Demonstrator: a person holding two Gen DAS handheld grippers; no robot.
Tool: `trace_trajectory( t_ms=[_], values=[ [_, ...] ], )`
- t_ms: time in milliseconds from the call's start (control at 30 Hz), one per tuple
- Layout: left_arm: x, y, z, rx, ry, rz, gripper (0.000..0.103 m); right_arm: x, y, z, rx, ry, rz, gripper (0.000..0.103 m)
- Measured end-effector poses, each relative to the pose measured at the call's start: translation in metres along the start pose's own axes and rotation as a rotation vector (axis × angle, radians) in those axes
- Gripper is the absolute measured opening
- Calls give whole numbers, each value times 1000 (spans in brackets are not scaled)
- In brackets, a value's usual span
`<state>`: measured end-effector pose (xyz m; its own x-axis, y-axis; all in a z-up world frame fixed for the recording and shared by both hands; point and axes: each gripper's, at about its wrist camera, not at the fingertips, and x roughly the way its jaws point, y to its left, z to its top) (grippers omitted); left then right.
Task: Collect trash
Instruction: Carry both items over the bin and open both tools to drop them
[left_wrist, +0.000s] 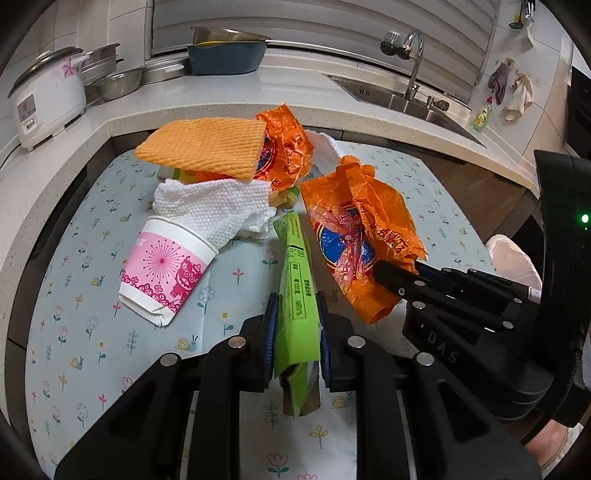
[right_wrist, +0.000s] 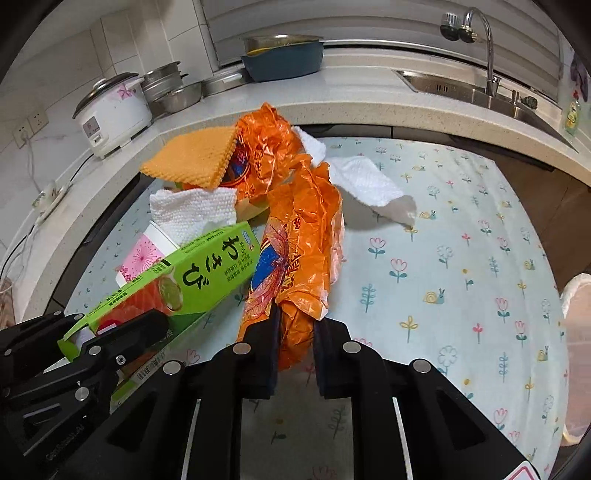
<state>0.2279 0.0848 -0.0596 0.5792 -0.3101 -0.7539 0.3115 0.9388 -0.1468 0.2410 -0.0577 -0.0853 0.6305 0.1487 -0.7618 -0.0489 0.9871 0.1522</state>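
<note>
My left gripper (left_wrist: 295, 306) is shut on a green cardboard box (left_wrist: 295, 258), held off the floral table cover; the box (right_wrist: 199, 277) and that gripper (right_wrist: 122, 317) also show at the left of the right wrist view. My right gripper (right_wrist: 295, 317) is shut on a crumpled orange plastic bag (right_wrist: 299, 251), which hangs from its pads; this gripper (left_wrist: 391, 277) pinches the bag (left_wrist: 354, 221) by its lower edge. Behind lie a pink-printed paper cup (left_wrist: 166, 273) on its side, white paper towels (left_wrist: 210, 210), an orange cloth (left_wrist: 203, 146) and a second orange bag (left_wrist: 284, 147).
The floral table cover (left_wrist: 92, 295) lies below a curved stone counter (left_wrist: 221, 107). On the counter are a rice cooker (left_wrist: 48, 103), steel pots (left_wrist: 118, 83) and a blue basin (left_wrist: 225, 55). A sink with a tap (left_wrist: 413, 62) is at the far right. Another white towel (right_wrist: 365, 181) lies on the cover.
</note>
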Motion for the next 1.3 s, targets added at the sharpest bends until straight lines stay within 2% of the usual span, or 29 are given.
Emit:
trace_trajectory(
  t_ms=[300,600,967,1300],
  values=[
    [-26,-38,8,37,-55,-32,18,-63,-24,4,20,-106,-27,14],
    [-44,-96,20,115,-93,-92,18,-107,-75,-7,99,-170,-102,14],
    [-41,-209,26,252,-97,-211,18,-156,-165,-41,223,-214,-222,14],
    [-12,-316,21,342,-30,-360,18,-188,-257,-88,382,-208,-343,14]
  ],
)
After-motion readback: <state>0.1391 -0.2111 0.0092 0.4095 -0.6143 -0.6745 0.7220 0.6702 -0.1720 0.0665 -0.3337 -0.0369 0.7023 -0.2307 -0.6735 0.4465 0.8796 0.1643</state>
